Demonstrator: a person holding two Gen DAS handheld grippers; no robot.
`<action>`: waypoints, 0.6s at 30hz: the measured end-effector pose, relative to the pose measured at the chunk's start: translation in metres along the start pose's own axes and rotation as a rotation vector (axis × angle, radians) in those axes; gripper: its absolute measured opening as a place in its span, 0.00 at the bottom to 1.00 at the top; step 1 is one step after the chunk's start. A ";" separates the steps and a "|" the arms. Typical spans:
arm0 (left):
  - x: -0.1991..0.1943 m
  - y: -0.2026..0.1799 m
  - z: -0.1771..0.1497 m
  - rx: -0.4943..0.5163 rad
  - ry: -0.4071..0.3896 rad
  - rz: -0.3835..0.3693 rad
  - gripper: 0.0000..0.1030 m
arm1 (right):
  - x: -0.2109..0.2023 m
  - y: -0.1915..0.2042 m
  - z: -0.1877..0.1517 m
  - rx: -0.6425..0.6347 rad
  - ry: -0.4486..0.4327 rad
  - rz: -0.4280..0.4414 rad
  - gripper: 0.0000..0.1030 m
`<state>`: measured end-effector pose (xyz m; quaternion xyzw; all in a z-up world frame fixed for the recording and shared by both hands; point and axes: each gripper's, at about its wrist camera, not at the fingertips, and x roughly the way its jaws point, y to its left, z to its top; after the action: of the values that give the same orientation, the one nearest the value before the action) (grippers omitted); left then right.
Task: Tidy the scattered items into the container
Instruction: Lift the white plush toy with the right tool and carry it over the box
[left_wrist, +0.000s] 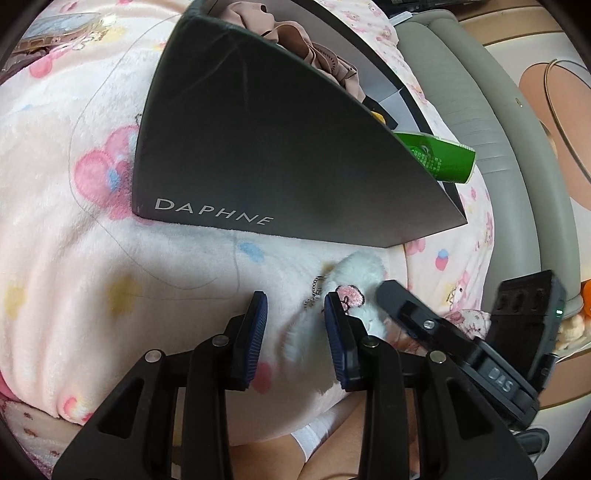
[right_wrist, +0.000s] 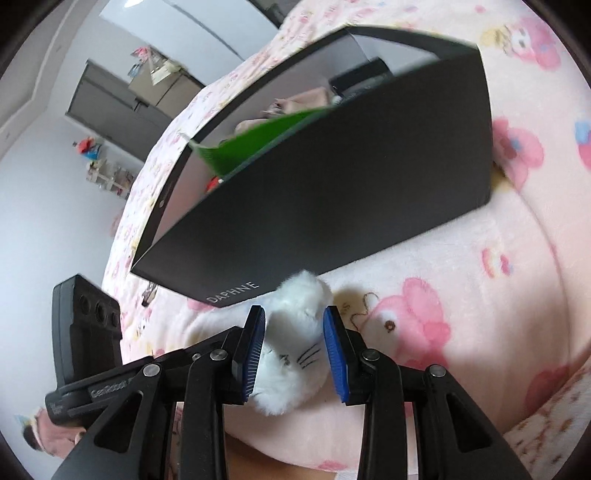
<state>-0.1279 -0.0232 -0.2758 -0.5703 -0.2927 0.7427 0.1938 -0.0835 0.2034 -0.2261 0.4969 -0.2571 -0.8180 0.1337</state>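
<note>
White plush fur fills the nearest part of both views: a small fluffy white cat toy (right_wrist: 291, 343) with stitched whiskers, a pink embroidered patch and a short bead chain lies on the pink cartoon-print fleece blanket (left_wrist: 92, 258) just in front of the dark grey cardboard box printed DAPHNE (left_wrist: 258, 147).

The right gripper (right_wrist: 294, 317) has its blue-padded fingers (right_wrist: 334, 354) apart on either side of the toy's head. The left-hand pad looks close against the fur and the other stands a little clear, so the toy sits between the fingers without being clamped, as far as I can judge.

The left gripper (left_wrist: 295, 304) also has its fingers (left_wrist: 255, 332) apart, over the toy's bead chain (left_wrist: 314, 293) and fluffy end. Its right-hand pad lies against the pink patch; nothing is gripped.

Beyond the toy, the box's near wall rises from the blanket. Inside the box sit a green printed carton (left_wrist: 439, 158) leaning over the right end of the rim, a crumpled dusty-pink fabric piece (left_wrist: 306, 48), something yellow (left_wrist: 378, 116), and a dark flat thing that only the right view shows.

The task looks well along, with several things already boxed. The cat toy is the one loose item in view near the box. Closing on it and lifting it over the near wall seems to be what is left here.
</note>
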 end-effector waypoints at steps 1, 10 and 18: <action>0.000 0.000 0.000 -0.001 -0.001 -0.003 0.30 | -0.004 0.003 0.001 -0.023 -0.008 -0.012 0.29; -0.017 0.002 -0.005 -0.004 -0.040 -0.072 0.30 | -0.012 -0.016 0.007 0.038 0.038 -0.020 0.29; -0.011 -0.004 -0.014 0.021 0.045 -0.101 0.35 | 0.002 -0.006 0.000 -0.038 0.079 -0.037 0.29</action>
<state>-0.1116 -0.0239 -0.2676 -0.5693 -0.3091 0.7218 0.2435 -0.0839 0.2069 -0.2309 0.5309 -0.2270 -0.8047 0.1381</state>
